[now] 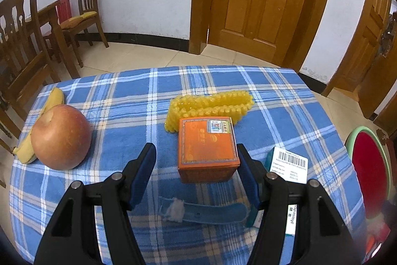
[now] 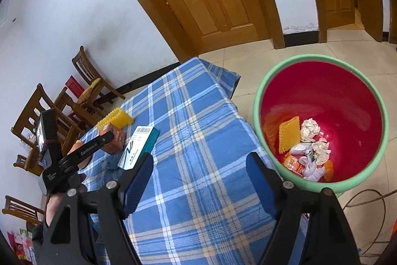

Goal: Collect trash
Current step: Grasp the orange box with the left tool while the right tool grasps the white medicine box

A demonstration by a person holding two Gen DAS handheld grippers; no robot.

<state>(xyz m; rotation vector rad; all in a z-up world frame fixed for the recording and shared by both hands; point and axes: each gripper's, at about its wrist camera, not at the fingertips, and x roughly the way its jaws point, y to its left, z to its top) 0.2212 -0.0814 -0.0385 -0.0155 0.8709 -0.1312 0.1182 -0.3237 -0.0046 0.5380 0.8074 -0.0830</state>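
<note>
From the left wrist, the left gripper [image 1: 197, 165] hangs with jaws spread and empty, the orange box [image 1: 208, 148] sitting between the pads toward the right one, presumably lined up for a pinch. Yellow bubble wrap [image 1: 211, 107] lies touching the box at its 12 o'clock, a white-and-teal carton [image 1: 289, 164] at 3 o'clock; the apple [image 1: 61, 137] and banana [image 1: 50, 101] at 9 o'clock look like keepers.

From the right wrist, the right gripper [image 2: 198, 183] is also spread and empty above the checked cloth [image 2: 198, 140], the red bin [image 2: 320, 121] at 2 o'clock already holding crumpled scraps (close beside the table, handy for drops).
</note>
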